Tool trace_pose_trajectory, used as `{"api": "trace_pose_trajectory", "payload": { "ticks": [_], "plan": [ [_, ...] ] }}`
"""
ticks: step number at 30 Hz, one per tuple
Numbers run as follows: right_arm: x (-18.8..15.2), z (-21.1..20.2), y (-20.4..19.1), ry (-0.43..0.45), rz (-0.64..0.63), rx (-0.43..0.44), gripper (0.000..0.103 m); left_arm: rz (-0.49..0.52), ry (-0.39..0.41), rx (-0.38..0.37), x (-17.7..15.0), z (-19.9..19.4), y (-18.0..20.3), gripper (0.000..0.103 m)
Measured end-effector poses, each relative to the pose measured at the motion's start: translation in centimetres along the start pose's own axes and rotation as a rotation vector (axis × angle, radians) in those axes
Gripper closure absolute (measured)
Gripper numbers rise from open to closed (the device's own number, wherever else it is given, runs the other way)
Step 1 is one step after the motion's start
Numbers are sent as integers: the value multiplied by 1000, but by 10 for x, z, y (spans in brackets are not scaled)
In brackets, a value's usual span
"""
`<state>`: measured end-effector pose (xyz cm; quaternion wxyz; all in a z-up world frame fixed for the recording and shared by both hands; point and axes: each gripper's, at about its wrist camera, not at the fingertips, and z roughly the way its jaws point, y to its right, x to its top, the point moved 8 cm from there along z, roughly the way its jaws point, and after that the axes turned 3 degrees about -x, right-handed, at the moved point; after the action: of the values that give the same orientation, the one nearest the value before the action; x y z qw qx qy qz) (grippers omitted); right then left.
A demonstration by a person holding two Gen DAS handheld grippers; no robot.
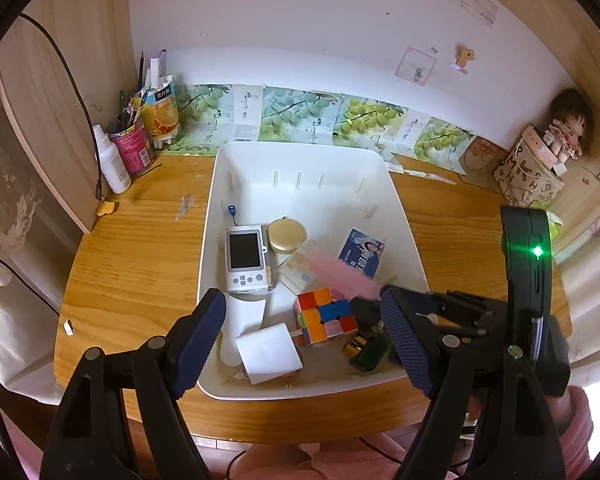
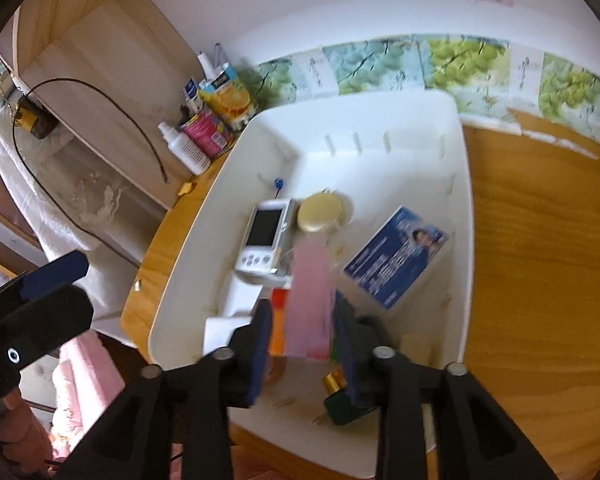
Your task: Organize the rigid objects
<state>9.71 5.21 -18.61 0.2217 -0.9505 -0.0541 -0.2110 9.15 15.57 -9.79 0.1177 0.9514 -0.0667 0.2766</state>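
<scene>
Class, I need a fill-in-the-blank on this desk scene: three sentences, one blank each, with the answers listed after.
1. The cube lies inside the white ____.
2. The gold round tin sits beside the white ____ with a dark screen.
3. The flat object between the right claw's fingers is ____ in colour.

Missing words: bin; camera; pink

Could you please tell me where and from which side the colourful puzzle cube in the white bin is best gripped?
Grip the puzzle cube across two opposite flat faces, coming from above: it sits low in the white bin, with the white box close on one side, so a level approach looks blocked.
</scene>
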Motion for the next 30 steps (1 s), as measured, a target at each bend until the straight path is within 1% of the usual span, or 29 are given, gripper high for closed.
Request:
{"api": "trace_pose_trajectory", "payload": {
  "ticks": [1,3,5,7,9,12,14,17,19,24,28,29,30],
  "plan": [
    [-2,-2,0,-1,-4,3,52,-8,1,2,0,0,2,21],
    [-4,-9,3,4,-15,4,43,-29,7,8,1,-1,5,21],
    [-4,-18,9,11,-20,-1,37,-55,13,14,2,-1,12,20],
    [-6,-27,19,17,-19,-16,33,-79,14,22,2,1,19,18],
    [-8,-39,36,18,-6,-43,26,-99,8,23,2,2,27,17],
    [-14,-58,63,16,41,-62,21,-125,4,28,0,5,45,16],
    [-20,-71,82,11,60,-81,20,-134,6,38,-1,8,60,13],
    [-27,-92,111,18,79,-127,14,-133,6,58,-5,12,79,8],
    [-31,-104,127,16,84,-155,14,-137,0,66,-7,16,90,5],
    [-37,-138,162,42,88,-232,14,-132,-7,107,-9,25,110,4],
    [-42,-164,173,78,150,-233,14,-76,13,152,-6,25,125,4],
    [-43,-168,175,84,163,-230,12,-57,21,165,-4,24,130,4],
    [-45,-171,175,88,174,-229,6,-46,23,169,-3,24,132,4]
  ]
}}
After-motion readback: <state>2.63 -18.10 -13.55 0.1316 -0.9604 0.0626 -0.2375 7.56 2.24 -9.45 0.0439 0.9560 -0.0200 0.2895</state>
